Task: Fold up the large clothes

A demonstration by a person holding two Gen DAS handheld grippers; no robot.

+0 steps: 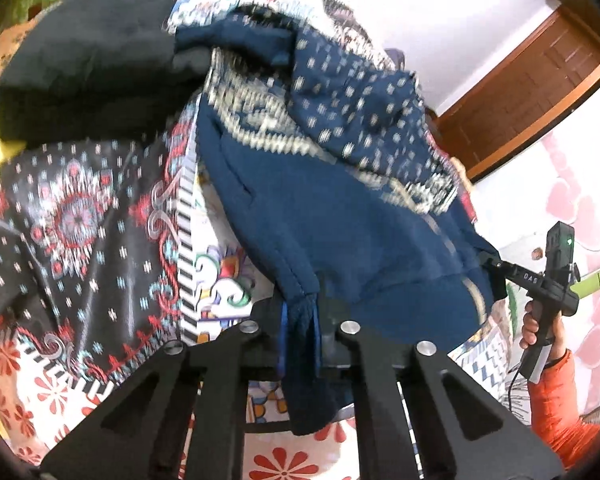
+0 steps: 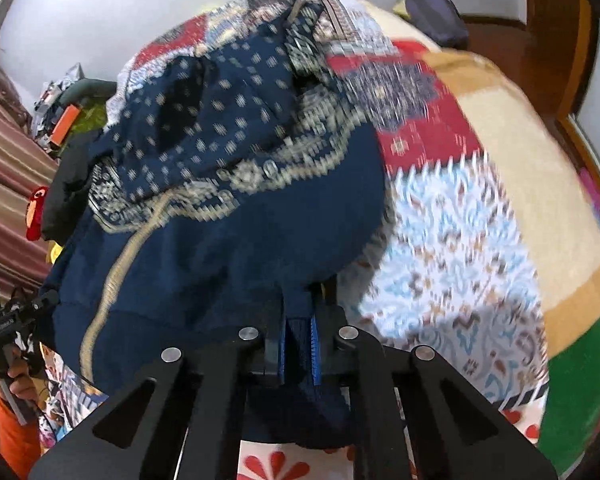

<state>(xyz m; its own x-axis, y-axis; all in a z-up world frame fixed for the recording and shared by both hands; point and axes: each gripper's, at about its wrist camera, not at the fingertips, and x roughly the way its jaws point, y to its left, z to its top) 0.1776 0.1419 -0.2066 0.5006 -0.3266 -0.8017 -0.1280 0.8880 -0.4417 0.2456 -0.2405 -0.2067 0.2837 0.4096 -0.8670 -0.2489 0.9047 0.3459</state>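
Left wrist view showed the left gripper [image 1: 300, 320] clamped on the blue sweater [image 1: 340, 208] hem, right gripper [image 2: 298, 344] likewise; hem should be kept taut and level over the bedspread [image 2: 452, 240]

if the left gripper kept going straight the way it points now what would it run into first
Probably the navy patterned sweater itself: the left gripper is already shut on its hem, and the body of the garment lies directly ahead. Under it lies the patterned bedspread; depth is unclear.
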